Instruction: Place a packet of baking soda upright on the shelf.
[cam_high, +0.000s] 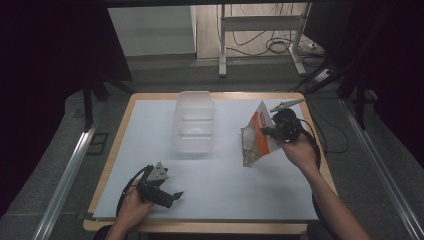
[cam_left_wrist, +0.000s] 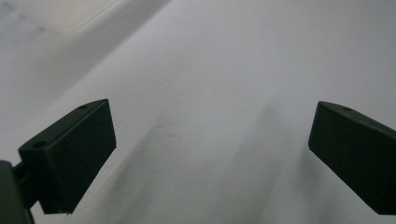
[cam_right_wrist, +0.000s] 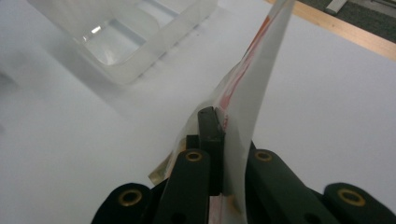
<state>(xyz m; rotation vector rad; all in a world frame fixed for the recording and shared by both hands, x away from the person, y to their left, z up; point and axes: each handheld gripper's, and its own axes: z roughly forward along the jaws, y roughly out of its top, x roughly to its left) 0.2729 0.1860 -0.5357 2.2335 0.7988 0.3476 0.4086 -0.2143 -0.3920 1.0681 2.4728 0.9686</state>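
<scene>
A flat clear packet with red and orange print (cam_high: 256, 134) hangs tilted over the right half of the table, its lower end near the white sheet. My right gripper (cam_high: 269, 133) is shut on the packet's edge; in the right gripper view the packet (cam_right_wrist: 250, 88) stands edge-on, pinched between the jaws of the right gripper (cam_right_wrist: 223, 126). My left gripper (cam_high: 174, 195) rests low near the table's front left, held by a hand. In the left gripper view the left gripper (cam_left_wrist: 212, 135) is wide open with bare white sheet between its jaws.
A clear plastic bin (cam_high: 194, 122) stands at the middle back of the table, also seen as the bin (cam_right_wrist: 130, 42) in the right gripper view. White paper (cam_high: 210, 185) covers the wooden table (cam_high: 200, 227). Cables and a desk frame lie on the floor beyond.
</scene>
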